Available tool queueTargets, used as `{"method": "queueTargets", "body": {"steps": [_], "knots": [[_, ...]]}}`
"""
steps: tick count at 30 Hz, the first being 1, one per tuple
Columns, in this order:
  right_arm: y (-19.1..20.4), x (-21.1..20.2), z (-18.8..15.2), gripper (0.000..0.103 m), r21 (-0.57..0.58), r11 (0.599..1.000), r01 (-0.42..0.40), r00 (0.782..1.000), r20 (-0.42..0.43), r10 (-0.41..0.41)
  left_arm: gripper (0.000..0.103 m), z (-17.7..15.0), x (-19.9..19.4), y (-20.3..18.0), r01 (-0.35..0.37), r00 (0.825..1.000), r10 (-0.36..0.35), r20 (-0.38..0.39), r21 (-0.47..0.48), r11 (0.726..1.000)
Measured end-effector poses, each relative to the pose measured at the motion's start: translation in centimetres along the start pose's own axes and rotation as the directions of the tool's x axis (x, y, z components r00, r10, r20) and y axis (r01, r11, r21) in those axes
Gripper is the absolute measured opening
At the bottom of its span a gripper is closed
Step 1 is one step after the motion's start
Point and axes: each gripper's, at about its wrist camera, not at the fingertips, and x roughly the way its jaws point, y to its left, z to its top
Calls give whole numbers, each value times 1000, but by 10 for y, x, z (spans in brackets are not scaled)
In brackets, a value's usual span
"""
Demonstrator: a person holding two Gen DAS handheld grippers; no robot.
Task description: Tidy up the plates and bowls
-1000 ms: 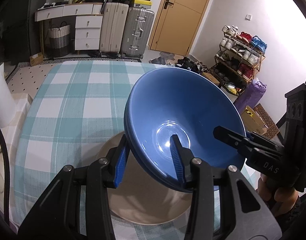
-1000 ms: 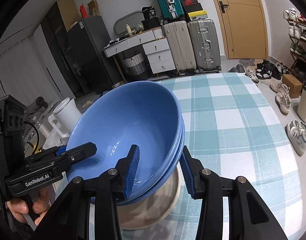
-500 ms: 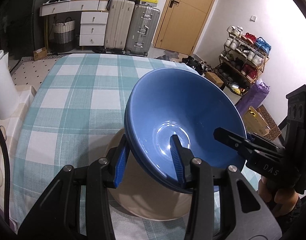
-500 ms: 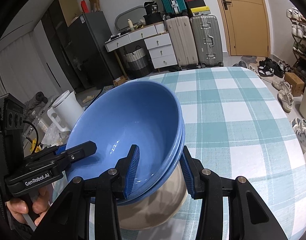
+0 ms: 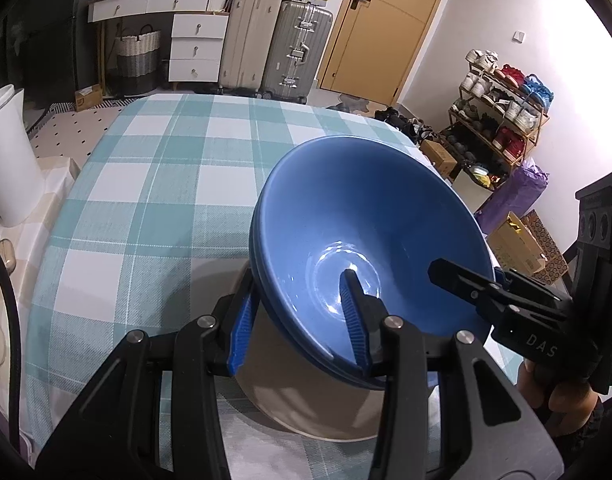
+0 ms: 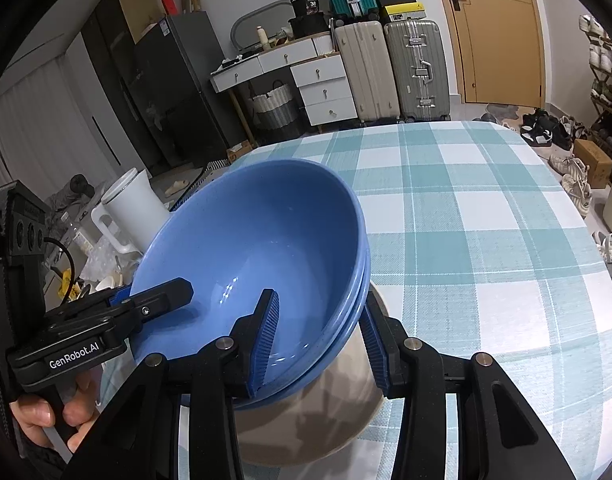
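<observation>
Two nested blue bowls (image 5: 370,232) (image 6: 258,236) are held just above a beige plate (image 5: 306,416) (image 6: 326,412) on the checked tablecloth. My left gripper (image 5: 302,320) is shut on the stack's near-left rim, one finger inside, one outside. My right gripper (image 6: 318,336) is shut on the opposite rim the same way. The right gripper also shows in the left wrist view (image 5: 466,284), and the left gripper in the right wrist view (image 6: 158,300). The plate is largely hidden beneath the bowls.
The teal-and-white checked table (image 5: 166,168) (image 6: 486,208) stretches ahead. A white jug (image 5: 6,160) (image 6: 130,208) stands off the table's left side. Suitcases, drawers, a door and a shoe rack (image 5: 502,108) lie beyond.
The bowl stack and both grippers have risen and tilted slightly; the plate below looks smaller and sits lower in view. Both grips are unchanged.
</observation>
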Motion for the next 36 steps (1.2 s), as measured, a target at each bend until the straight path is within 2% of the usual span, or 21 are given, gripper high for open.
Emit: {"method": "queueTargets", "body": {"steps": [20,24,26,28,33,36], "knots": [[0,7,0,43,-2,1000,-11,1000,5,11,38,2,13,9,-5,1000,5,-4,17,1000],[3,6,2,49,-20,1000,-7,1000,9,7,39,2,14,10,-16,1000,16,4,29,999],[3,2,2,52,-35,999,-2,1000,19,3,43,2,12,10,-25,1000,24,13,39,999],[2,-3,4,65,-44,999,-2,999,34,4,48,2,8,12,-24,999,23,30,39,999],[-6,-10,4,74,-73,997,8,999,52,-4,59,1,-6,16,-35,997,31,75,58,998],[-10,-15,2,81,-88,996,-10,998,63,16,72,-1,-15,16,-38,995,30,99,81,996]]}}
